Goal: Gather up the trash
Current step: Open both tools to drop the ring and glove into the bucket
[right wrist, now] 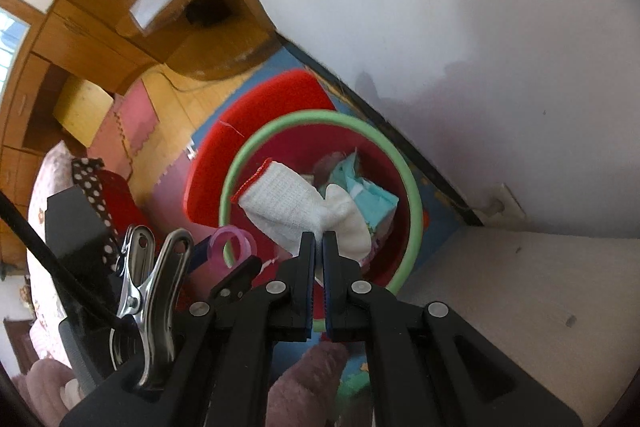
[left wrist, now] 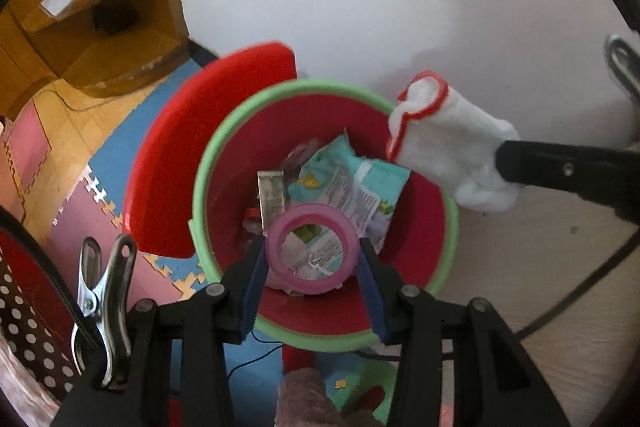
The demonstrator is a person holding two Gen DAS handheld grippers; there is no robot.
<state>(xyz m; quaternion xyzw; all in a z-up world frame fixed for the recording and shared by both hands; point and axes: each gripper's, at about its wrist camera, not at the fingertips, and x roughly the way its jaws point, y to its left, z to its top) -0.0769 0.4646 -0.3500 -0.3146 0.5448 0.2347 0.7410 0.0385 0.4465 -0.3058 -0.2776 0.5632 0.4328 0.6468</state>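
A red bin with a green rim (left wrist: 224, 155) (right wrist: 416, 203) stands on the floor by the wall, holding a teal wrapper (left wrist: 352, 179) (right wrist: 372, 203) and other litter. My left gripper (left wrist: 312, 255) is shut on a pink tape ring (left wrist: 312, 251) (right wrist: 232, 247), held just above the bin's mouth. My right gripper (right wrist: 319, 237) (left wrist: 500, 163) is shut on a white glove with a red cuff (right wrist: 296, 207) (left wrist: 440, 147), which hangs over the bin's rim.
A red stool or lid (left wrist: 192, 147) (right wrist: 256, 115) stands behind the bin. Coloured foam mats (left wrist: 120, 155) cover the floor, with a wooden cabinet (left wrist: 100, 27) at the far left. A white wall (left wrist: 400, 7) rises close behind; a dotted fabric (left wrist: 28, 339) lies at left.
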